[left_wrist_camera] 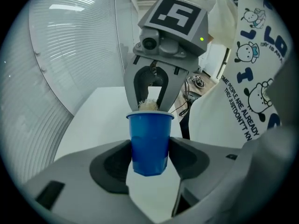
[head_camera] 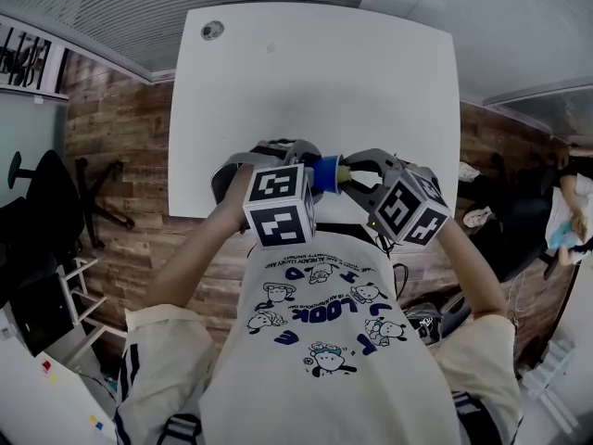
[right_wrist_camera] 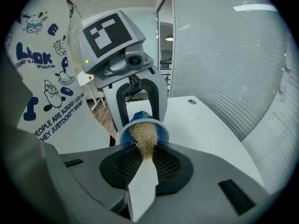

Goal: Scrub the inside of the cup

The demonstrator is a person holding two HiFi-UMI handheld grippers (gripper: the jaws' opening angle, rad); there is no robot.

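Left hand-held gripper [left_wrist_camera: 150, 158] is clamped on a blue plastic cup [left_wrist_camera: 149, 130], pale-rimmed, held in the air above the near edge of the white tabletop [head_camera: 315, 91]. Right hand-held gripper [right_wrist_camera: 145, 157] pinches a tan fibrous scrubber [right_wrist_camera: 143, 136], its end inside the cup mouth. A round cable port [head_camera: 212, 30] sits at the tabletop's far left corner. The person's shirt [head_camera: 324, 360] carries cartoon figures and "LOOK"

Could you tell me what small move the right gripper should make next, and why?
Probably twist the right gripper so that the beige fibrous scrubber pinched in it rubs round the inner wall. The scrubber already sits in the mouth of the blue plastic cup, which the left gripper clamps by its sides.
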